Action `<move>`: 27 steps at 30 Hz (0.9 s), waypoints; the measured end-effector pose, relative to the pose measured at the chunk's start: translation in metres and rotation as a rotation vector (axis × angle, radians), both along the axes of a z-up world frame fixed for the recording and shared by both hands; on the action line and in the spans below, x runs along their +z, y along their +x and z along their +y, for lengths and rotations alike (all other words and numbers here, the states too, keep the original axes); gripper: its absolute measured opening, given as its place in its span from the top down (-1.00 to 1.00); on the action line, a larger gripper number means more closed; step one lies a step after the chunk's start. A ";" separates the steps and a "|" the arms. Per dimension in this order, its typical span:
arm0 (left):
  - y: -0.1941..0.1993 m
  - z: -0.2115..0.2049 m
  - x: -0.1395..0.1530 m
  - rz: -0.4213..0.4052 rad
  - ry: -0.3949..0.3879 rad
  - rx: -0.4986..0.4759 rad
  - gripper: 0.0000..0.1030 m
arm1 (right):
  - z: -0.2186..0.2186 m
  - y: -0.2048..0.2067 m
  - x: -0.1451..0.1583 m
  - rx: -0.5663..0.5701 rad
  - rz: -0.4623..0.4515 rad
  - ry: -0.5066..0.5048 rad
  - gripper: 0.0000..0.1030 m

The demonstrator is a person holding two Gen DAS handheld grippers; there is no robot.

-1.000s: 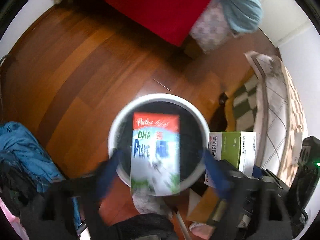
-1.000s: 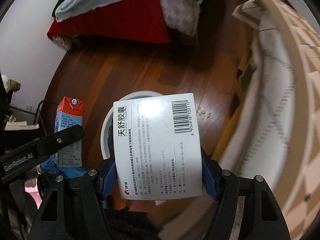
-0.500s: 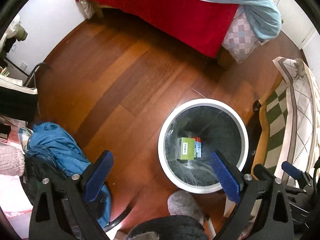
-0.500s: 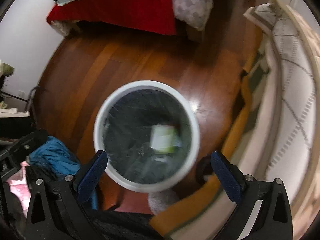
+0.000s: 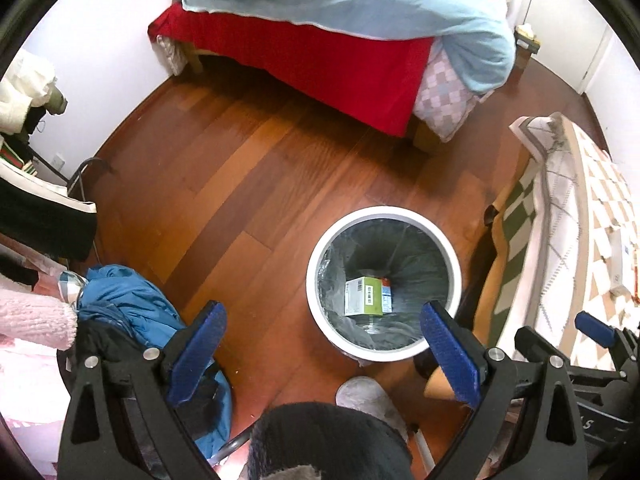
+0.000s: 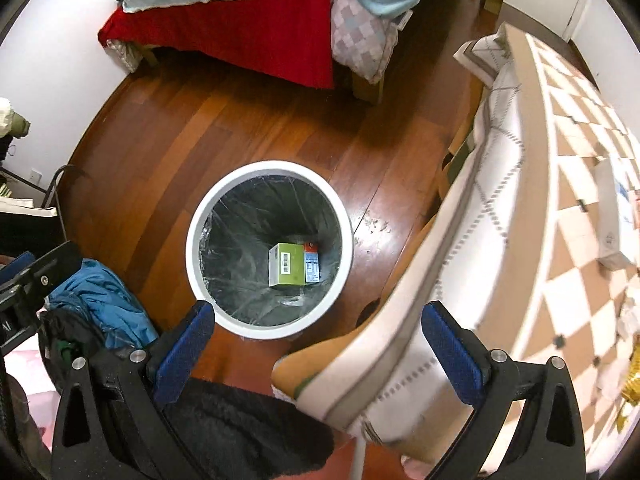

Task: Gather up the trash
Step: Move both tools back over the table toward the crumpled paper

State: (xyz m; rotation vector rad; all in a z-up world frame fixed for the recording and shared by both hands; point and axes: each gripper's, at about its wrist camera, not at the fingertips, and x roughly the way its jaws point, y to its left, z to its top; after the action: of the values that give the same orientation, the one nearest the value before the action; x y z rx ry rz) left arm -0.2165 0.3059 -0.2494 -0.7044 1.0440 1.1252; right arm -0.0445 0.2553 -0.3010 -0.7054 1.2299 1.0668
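Observation:
A white round trash bin (image 5: 320, 248) with a dark liner stands on the wooden floor; it also shows in the right wrist view (image 6: 200, 216). At its bottom lie a green and white box (image 5: 362, 297) (image 6: 286, 265) and a red and blue carton (image 5: 386, 299) (image 6: 312, 266) beside it. My left gripper (image 5: 322, 354) is open and empty, high above the floor at the bin's near left. My right gripper (image 6: 318, 346) is open and empty, high above the bin's near edge.
A bed with a red sheet (image 5: 316, 56) and light blue blanket stands at the back. A checkered tablecloth (image 6: 560, 200) covers a table on the right. Blue clothing (image 5: 128, 304) lies at the left. A grey slipper (image 5: 362, 394) sits near the bin.
Both grippers opened and let go of the milk carton and the green box, which dropped into the bin. Both grippers then rose higher above the floor.

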 end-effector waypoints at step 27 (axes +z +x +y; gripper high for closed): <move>0.073 -0.114 0.126 -0.115 0.198 -0.169 -0.93 | -0.141 0.050 0.178 -0.126 0.076 0.334 -1.00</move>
State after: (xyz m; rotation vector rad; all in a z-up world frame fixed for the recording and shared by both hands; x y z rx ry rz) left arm -0.1438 0.1921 -0.1236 -0.5073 0.8641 1.0138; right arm 0.0053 0.1141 -0.1227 -0.3298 1.1096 1.1661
